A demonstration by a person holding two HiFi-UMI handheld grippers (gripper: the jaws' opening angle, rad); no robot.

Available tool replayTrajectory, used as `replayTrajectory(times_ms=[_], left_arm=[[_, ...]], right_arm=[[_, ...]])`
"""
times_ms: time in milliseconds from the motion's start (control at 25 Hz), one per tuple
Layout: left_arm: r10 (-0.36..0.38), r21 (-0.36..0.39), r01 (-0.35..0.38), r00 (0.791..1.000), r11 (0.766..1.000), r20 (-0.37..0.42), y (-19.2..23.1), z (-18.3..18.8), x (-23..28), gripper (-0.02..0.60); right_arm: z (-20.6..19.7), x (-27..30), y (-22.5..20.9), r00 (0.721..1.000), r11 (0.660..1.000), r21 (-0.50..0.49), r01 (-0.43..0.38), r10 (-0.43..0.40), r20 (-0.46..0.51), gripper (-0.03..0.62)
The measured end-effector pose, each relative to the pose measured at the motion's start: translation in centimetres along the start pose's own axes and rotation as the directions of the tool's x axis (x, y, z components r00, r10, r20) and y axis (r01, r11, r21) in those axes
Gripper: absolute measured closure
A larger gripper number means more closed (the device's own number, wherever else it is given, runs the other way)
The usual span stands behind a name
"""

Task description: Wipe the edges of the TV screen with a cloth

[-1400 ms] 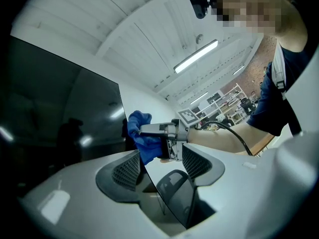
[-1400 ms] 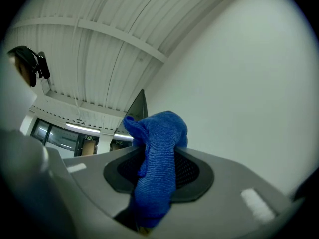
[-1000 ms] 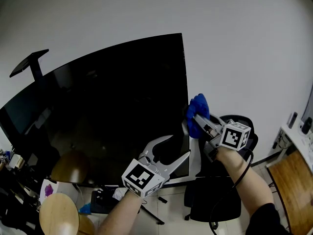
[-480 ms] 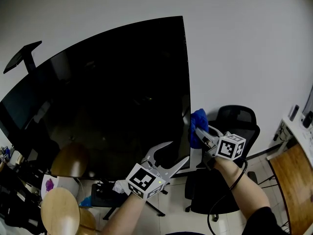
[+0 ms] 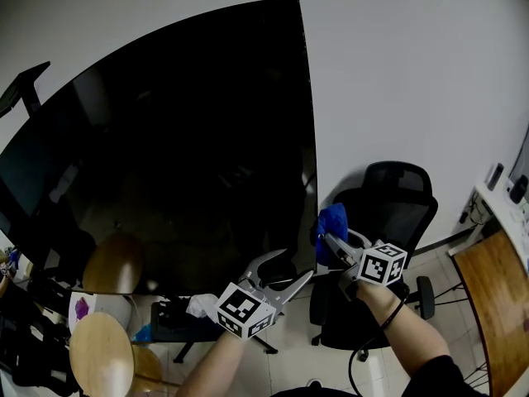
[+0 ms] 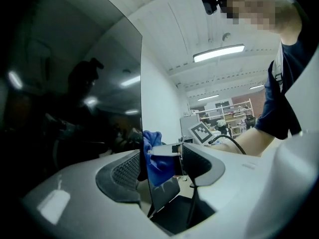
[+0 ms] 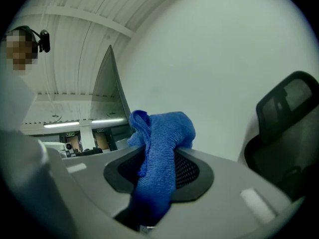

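The cloth is sitting bunched between the fingers of the right gripper, which are pinching it tight; in the right gripper view the blue cloth is draping over and down between the two pads, filling the gap; its top is pressing against the TV low on the right edge, near the bottom corner; the left gripper view is showing the cloth lying right against that edge.

The TV is standing as a large dark panel in front of a white wall, its screen giving back dim reflections of the room.

The left gripper is hanging just below and left of the right one, at the TV's bottom right corner; its fingers are standing wide apart and gripping nothing; in its own view the TV's edge is running down into the gap between them, though whether either finger is touching it cannot be told.

A black chair is standing behind the right gripper, beside the TV; a wooden stool is showing at lower left.
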State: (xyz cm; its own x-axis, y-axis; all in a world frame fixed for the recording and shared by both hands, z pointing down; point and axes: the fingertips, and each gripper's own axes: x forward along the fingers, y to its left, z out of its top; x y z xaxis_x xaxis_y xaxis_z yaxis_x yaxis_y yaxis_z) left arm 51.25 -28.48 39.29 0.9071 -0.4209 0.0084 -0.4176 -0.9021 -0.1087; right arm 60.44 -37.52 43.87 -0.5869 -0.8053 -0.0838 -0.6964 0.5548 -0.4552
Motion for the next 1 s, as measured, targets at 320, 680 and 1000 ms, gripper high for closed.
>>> replayTrajectory(times_ms=[320,680,1000], left_arm=[[0.004,-0.072,-0.007,0.999,0.997,-0.046,-0.3,-5.0,-0.2,0.327],[0.027,-0.111,-0.040,0.993,0.993,-0.117,0.3,-10.6,-0.5,0.327],[0.021,-0.165,-0.050,0.985,0.985,-0.173,0.1,-14.8,-0.2,0.327]], right_arm=[[-5.4,-0.6,-2.6,0.997,0.997,0.063,0.045,-0.041,-0.062,0.457],[-10.5,-0.8,-5.7,0.989,0.989,0.111,0.094,-0.081,-0.122,0.457],[-15.3,-1.3,-8.4,0.974,0.976,0.159,0.149,-0.118,-0.191,0.457]])
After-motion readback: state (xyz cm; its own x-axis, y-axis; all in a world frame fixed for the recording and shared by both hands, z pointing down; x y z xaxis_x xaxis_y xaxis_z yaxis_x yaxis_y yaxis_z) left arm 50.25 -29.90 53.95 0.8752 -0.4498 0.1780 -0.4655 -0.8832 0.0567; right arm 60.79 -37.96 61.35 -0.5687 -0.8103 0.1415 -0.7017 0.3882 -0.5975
